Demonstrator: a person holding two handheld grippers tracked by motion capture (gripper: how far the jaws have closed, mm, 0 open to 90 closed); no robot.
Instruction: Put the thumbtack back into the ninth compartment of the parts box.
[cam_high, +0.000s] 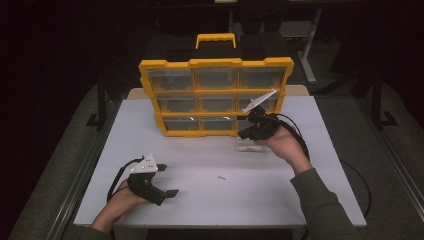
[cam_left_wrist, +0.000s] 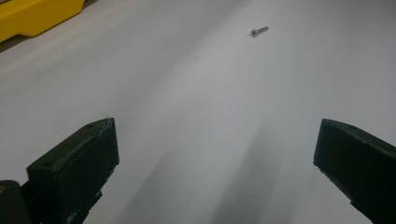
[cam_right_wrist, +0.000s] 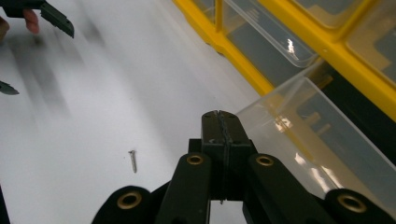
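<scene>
A yellow organizer with clear drawers stands upright at the back of the white table. Its bottom right clear drawer sticks out onto the table; I cannot tell whether it is fully out. My right gripper hovers just left of that drawer, shut, with nothing seen between its jaws. A small screw lies loose mid-table. My left gripper rests at the front left, open wide and holding nothing, pointing toward the screw.
The organizer's yellow base edges the work area at the back. The left gripper's jaw and a fingertip appear far off in the right gripper view. Bare white tabletop stretches between the two grippers.
</scene>
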